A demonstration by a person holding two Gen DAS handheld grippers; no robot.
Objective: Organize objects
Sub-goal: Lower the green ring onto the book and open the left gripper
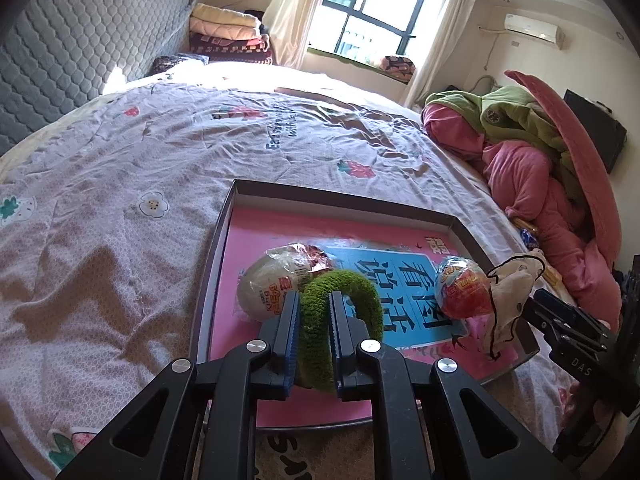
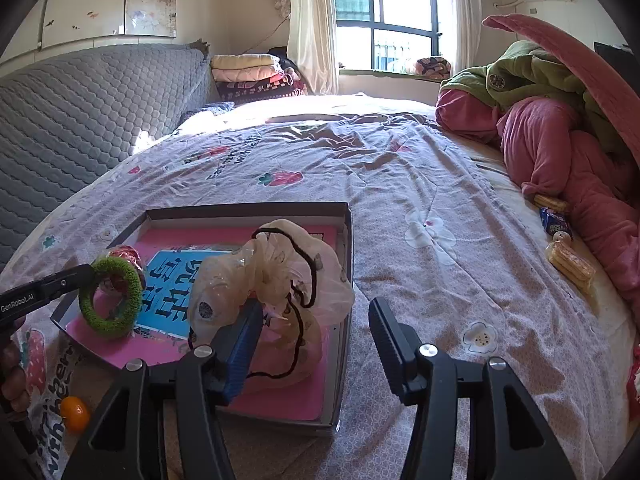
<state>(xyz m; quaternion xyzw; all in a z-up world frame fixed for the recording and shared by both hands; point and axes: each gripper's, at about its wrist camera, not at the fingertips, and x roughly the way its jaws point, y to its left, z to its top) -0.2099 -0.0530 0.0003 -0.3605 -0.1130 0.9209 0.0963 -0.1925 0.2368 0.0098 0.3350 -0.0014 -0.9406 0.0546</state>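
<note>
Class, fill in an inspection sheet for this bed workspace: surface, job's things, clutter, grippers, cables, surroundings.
Surface: patterned bedsheet, wrinkled.
Job's things: box with pink lining; green hair tie; sheer scrunchie; two wrapped eggs inside.
Clutter: orange fruit, biscuits.
Grippers: left gripper shut on the hair tie; right gripper jaws open, scrunchie against the left one.
Cables: nothing seen.
Surroundings: window, pink blanket.

Sunlit window [image 2: 384,16] behind a bed [image 2: 400,184] with grey quilted headboard [image 2: 80,112].
</note>
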